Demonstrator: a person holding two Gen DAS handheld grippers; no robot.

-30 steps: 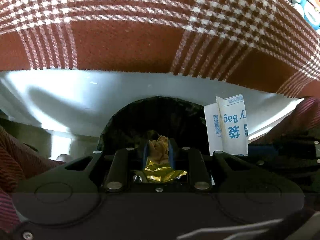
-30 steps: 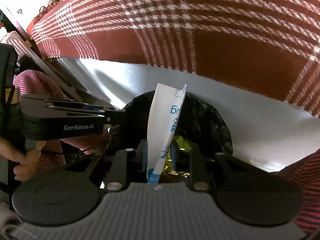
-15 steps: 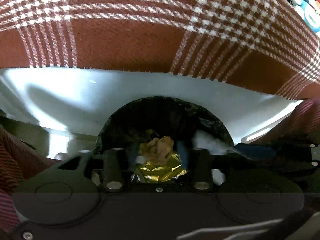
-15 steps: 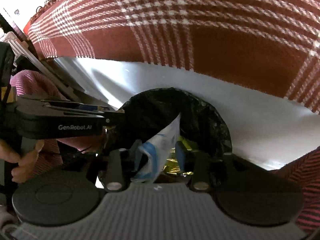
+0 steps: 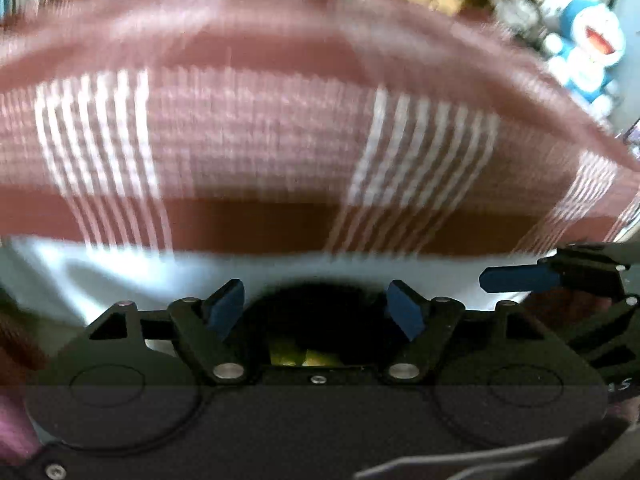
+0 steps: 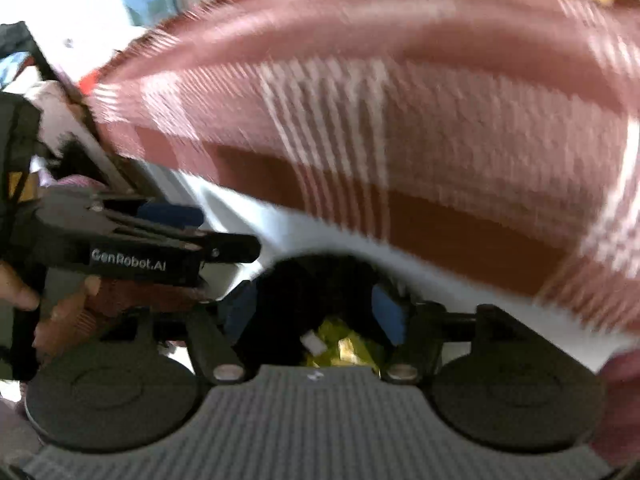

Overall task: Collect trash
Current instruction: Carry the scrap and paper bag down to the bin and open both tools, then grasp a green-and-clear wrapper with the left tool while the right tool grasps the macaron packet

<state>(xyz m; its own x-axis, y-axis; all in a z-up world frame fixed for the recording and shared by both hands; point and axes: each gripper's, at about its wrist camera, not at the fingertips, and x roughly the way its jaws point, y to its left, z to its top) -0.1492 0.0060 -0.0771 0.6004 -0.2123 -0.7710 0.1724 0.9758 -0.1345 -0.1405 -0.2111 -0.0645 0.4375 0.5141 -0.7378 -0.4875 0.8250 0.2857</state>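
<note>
Both views are smeared by motion blur, so fine detail is lost.

The left gripper (image 5: 316,304) has its jaws opening, the blue pads (image 5: 224,306) splayed well apart with nothing pinched between them. Directly below and ahead of its fingertips gapes the black-lined trash bin (image 5: 316,300), and deep inside it, between the two fingers as the left wrist camera sees it, lies crumpled gold foil trash (image 5: 296,356). Beyond the bin runs a white surface (image 5: 120,268), and past that a red-and-white plaid cloth (image 5: 260,140) fills the upper view. Far off to the gripper's right stands a blue cartoon plush (image 5: 588,52).

The right gripper (image 6: 316,312) is likewise released, jaws opening, nothing gripped. Under its fingertips sits the same bin (image 6: 288,292), holding the gold foil (image 6: 340,340) and a small white scrap (image 6: 314,344). To its left, a hand (image 6: 60,312) grips the other gripper's black body.
</note>
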